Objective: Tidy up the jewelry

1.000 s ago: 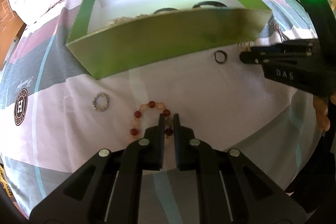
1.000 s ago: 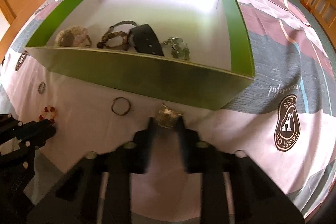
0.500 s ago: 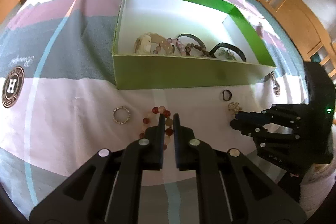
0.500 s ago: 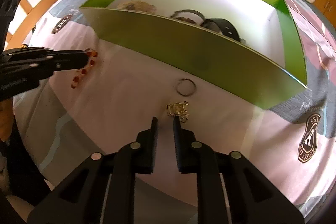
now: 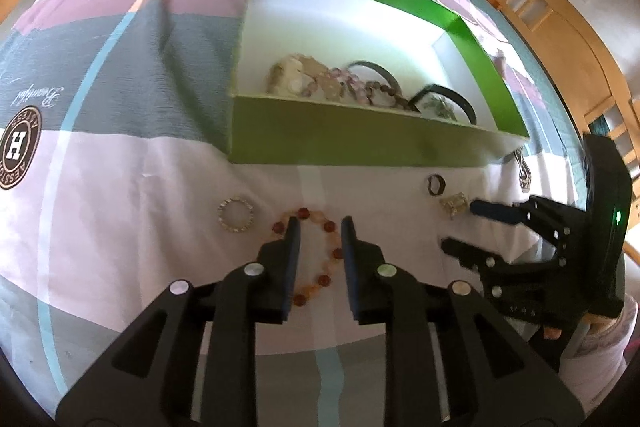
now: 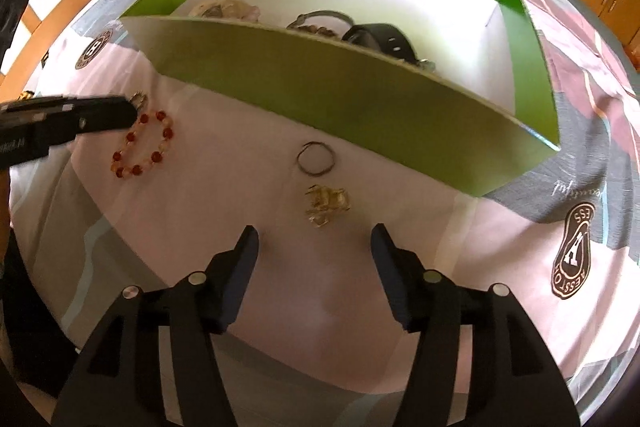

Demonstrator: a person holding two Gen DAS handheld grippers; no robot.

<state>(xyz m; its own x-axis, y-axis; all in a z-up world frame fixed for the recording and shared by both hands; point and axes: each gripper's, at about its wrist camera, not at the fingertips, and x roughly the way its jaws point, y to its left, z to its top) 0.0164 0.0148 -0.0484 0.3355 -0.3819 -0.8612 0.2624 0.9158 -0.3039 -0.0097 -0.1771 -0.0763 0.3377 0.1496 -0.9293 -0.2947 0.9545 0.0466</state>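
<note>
On the bed [image 5: 120, 163], before the green box [image 5: 360, 143], the left gripper [image 5: 318, 223] hangs parted over the red bead bracelet [image 5: 316, 255]; the right gripper [image 6: 314, 233] is spread wide, just short of the gold trinket [image 6: 326, 205] beside a thin ring [image 6: 315, 157]

Bright daylight, fisheye-warped edges, slight motion blur.

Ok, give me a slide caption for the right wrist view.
Open right gripper poised over a gold trinket beside the green box.
</note>
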